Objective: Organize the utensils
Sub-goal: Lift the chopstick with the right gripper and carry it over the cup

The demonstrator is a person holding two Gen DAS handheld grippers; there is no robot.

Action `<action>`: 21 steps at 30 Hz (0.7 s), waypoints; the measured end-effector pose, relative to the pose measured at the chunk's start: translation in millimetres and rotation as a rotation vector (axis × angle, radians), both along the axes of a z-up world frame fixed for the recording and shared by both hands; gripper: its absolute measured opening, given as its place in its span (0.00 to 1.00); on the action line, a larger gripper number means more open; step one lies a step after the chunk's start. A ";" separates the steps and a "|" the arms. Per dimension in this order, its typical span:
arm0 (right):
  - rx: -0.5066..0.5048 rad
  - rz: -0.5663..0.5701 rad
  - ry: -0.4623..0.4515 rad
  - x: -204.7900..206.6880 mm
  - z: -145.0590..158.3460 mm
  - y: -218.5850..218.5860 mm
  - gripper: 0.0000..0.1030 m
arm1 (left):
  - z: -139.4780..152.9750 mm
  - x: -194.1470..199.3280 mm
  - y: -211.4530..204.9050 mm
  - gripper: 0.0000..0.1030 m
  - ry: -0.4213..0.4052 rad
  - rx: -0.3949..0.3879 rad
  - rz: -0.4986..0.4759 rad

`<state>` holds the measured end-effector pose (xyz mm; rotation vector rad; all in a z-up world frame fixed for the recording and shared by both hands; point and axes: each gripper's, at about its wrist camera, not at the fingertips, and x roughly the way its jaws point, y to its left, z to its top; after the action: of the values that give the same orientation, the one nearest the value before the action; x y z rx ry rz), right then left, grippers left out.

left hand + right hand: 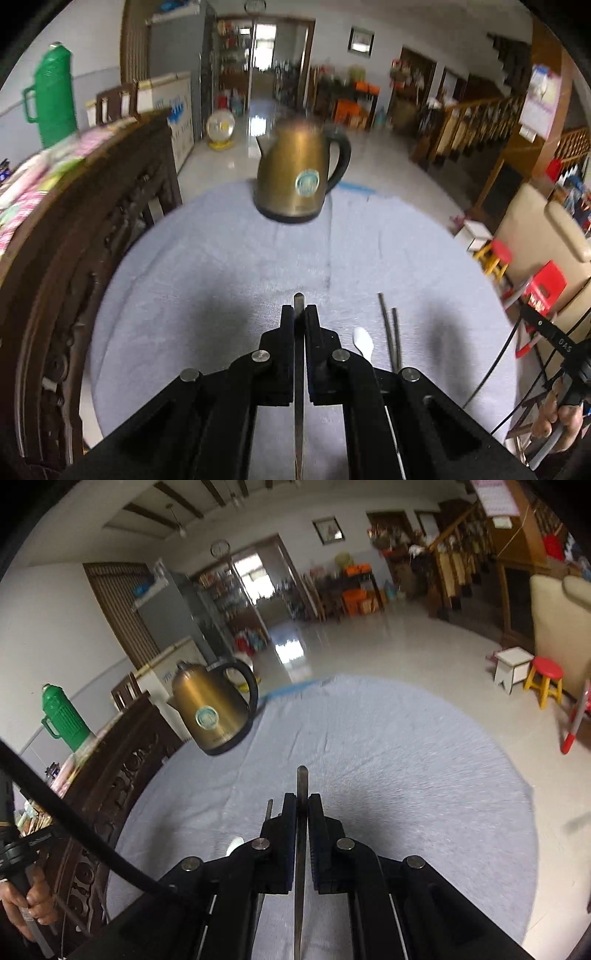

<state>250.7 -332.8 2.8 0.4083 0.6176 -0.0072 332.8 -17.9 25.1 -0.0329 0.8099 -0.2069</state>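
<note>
You hold a metal strip [299, 306] pinched in each gripper [299, 317]; chopsticks [391, 332] and spoon [362, 341] remain unsorted.

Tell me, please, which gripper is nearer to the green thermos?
Left. The left gripper has the green thermos ahead and off to its left. The right gripper sits further right and sees it smaller and farther off to the left.

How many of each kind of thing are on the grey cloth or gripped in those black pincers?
Kettle: 1
White spoon: 1
Dark chopsticks: 2
Thin metal utensils, one clamped in the left gripper, one in the right gripper: 2
Total: 6
</note>
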 end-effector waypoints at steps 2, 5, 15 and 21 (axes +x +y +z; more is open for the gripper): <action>-0.016 -0.015 -0.029 -19.7 8.0 3.1 0.06 | 12.5 -24.4 6.8 0.05 -0.055 -0.007 0.011; -0.034 -0.039 -0.076 -48.6 18.4 8.8 0.06 | 26.8 -57.5 19.1 0.05 -0.116 -0.030 0.020; -0.088 -0.083 -0.205 -127.7 59.9 21.6 0.06 | 56.5 -132.8 32.2 0.05 -0.265 -0.100 -0.006; -0.111 -0.081 -0.256 -158.6 88.3 28.3 0.06 | 81.3 -157.5 35.4 0.05 -0.306 -0.164 -0.051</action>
<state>92.1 -304.6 91.1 0.3203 0.3463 -0.0649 175.3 17.5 106.4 -0.1321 0.4882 -0.3178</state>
